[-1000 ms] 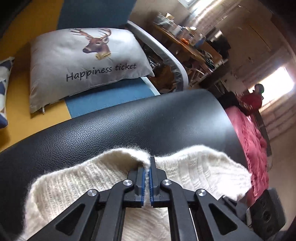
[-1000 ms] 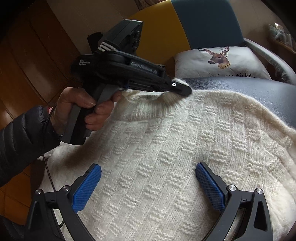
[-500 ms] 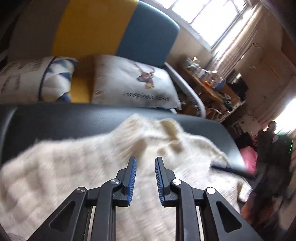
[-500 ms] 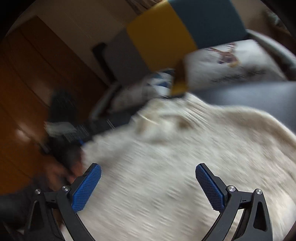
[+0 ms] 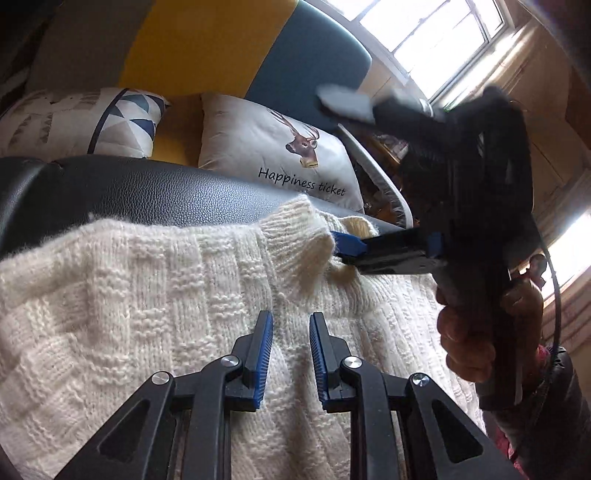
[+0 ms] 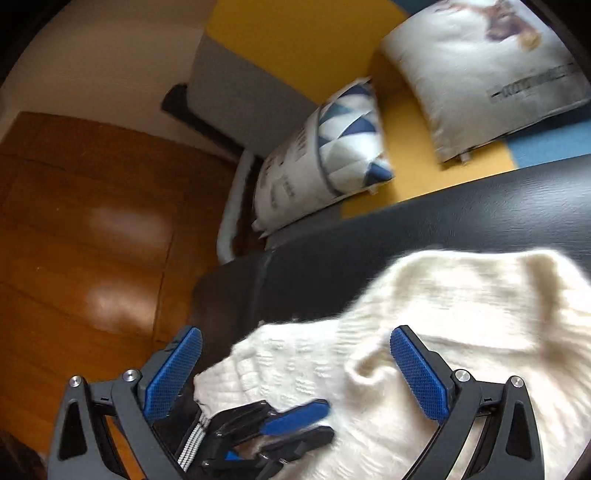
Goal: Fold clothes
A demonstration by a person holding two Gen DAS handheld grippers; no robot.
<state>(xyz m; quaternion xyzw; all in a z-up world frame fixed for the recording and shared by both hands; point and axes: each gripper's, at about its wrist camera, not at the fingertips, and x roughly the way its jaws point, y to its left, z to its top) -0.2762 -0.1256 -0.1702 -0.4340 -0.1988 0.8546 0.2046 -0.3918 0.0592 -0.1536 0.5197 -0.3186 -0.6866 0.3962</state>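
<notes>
One cream knitted sweater [image 5: 155, 295] lies spread on one black leather surface [image 5: 147, 192], and its ribbed collar [image 5: 295, 236] stands up near the far edge.

Going from left to right in the left wrist view: behind the black surface stands one sofa [image 5: 207, 44] with a grey, a yellow and a blue panel. Two cushions lean on it. The first is the cushion with blue triangles [image 5: 74, 125], at the left. The second is the deer cushion [image 5: 273, 151], with the words "Happiness ticket", beside it to the right. In the bottom middle is the left tool [image 5: 291, 354]. Its two blue pads stand a little apart, with a narrow gap, and they hover over the sweater; no cloth is between them. At the right one hand [image 5: 469, 343] holds the right tool [image 5: 343, 247]. This tool reaches from the right to the collar, and its blue tip is just at the collar's edge. Behind it is one bright window [image 5: 436, 33].

The right wrist view is blurred. At the left is one wooden floor [image 6: 81, 229]. In the bottom, the right tool [image 6: 295, 369] has its two blue pads spread wide, and the sweater [image 6: 461, 325] lies under them, not pinched. Between these pads, low in the picture, the left tool [image 6: 295, 424] is seen over the sweater's edge. Higher up are the same two cushions, the triangle one [image 6: 332, 162] left and the deer one [image 6: 480, 66] right.
</notes>
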